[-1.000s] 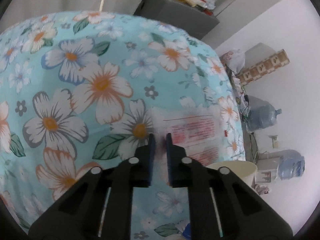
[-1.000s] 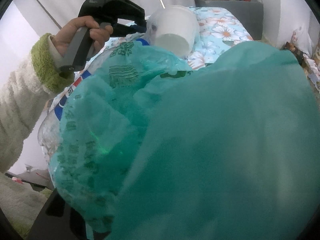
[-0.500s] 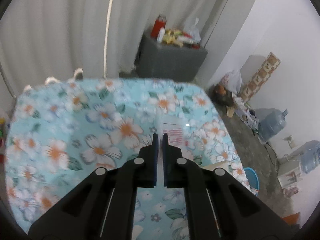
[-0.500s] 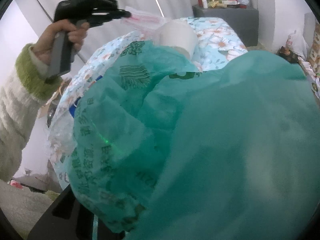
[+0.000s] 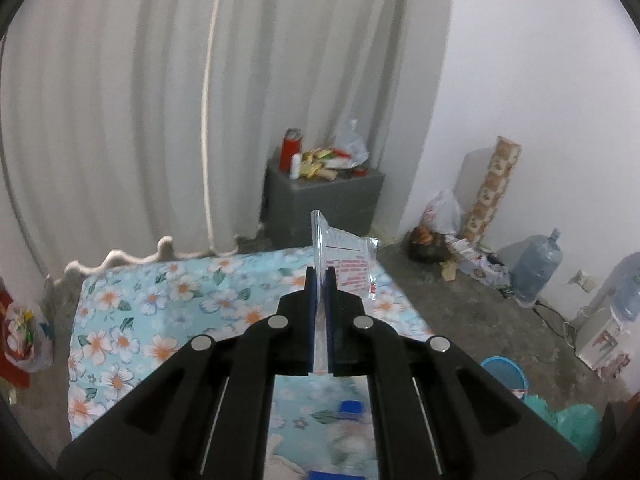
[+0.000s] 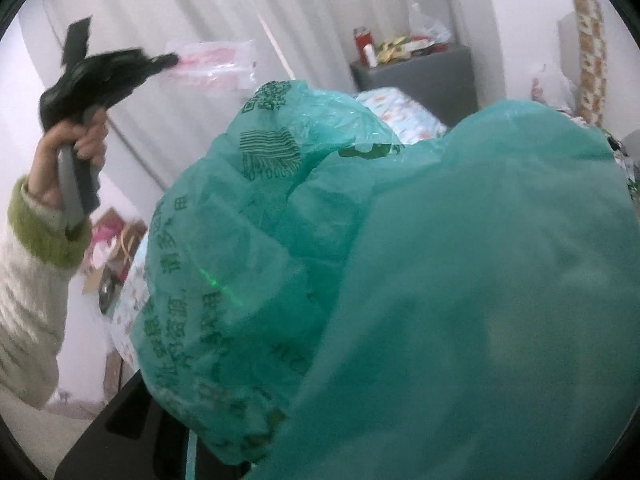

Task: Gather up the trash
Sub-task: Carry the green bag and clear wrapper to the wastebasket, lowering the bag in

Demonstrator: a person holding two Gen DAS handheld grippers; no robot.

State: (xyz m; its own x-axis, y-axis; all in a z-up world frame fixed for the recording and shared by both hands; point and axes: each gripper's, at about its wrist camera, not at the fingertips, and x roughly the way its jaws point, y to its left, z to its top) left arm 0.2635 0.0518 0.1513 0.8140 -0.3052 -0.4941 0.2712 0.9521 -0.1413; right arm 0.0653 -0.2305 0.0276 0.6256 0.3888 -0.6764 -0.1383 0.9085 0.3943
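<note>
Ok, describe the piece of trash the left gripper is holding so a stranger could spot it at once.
Start at the bed with the blue floral sheet; the left gripper is raised above it. Pinched upright between its fingers is a clear plastic wrapper with red print. Unlike the big green bag nearby, it is small, flat and see-through.

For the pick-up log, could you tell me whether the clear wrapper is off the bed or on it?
Off: the left tongs pinch the clear wrapper in mid-air above the bed.
</note>
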